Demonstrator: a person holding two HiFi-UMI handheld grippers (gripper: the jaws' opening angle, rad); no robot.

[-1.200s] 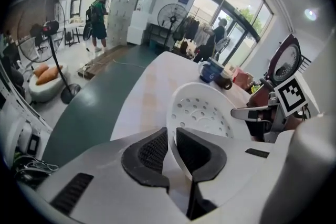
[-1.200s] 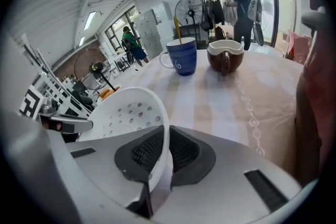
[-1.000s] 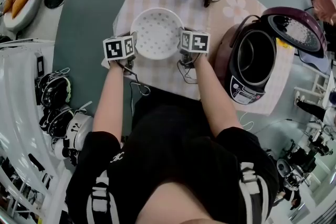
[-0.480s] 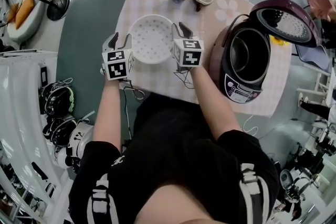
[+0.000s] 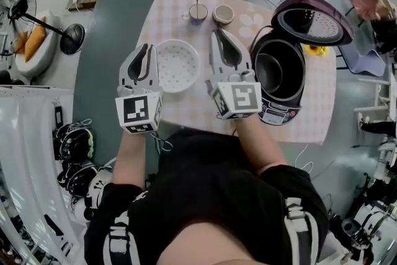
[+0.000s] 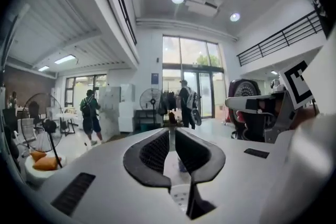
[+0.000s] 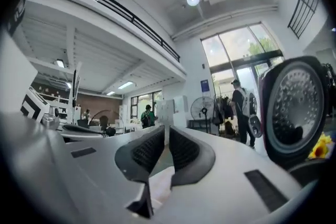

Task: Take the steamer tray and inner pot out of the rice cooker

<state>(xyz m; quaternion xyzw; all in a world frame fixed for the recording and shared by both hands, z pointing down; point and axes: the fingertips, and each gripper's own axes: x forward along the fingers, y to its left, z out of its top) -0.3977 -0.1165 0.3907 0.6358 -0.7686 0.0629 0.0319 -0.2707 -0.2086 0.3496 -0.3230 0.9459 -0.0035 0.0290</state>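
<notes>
**Assessing progress: steamer tray out, inner pot still to come**

Status of the task's things:
- The steamer tray (image 5: pixel 177 65) lies on the tabletop (image 5: pixel 167 6), to the left of the rice cooker (image 5: pixel 282 80). Neither tool touches it, so this half of the task reads as done.
- The inner pot (image 5: pixel 273 73) sits inside the rice cooker at the right of the tabletop, under the raised lid (image 5: pixel 310 18). Its removal is still outstanding.

Status of the tools:
- The left tool (image 5: pixel 146 46) is held above the tabletop. Its jaws have just been closing and stand almost together, with nothing between them.
- The right tool (image 5: pixel 217 35) is also held up, just left of the cooker. Its jaws have likewise just been closing, are nearly together, and hold nothing.

Two cups (image 5: pixel 198 12) stand at the far edge, well apart from the tray.

Judged next step: take both tools right to the pot's rim and open the jaws.
</notes>
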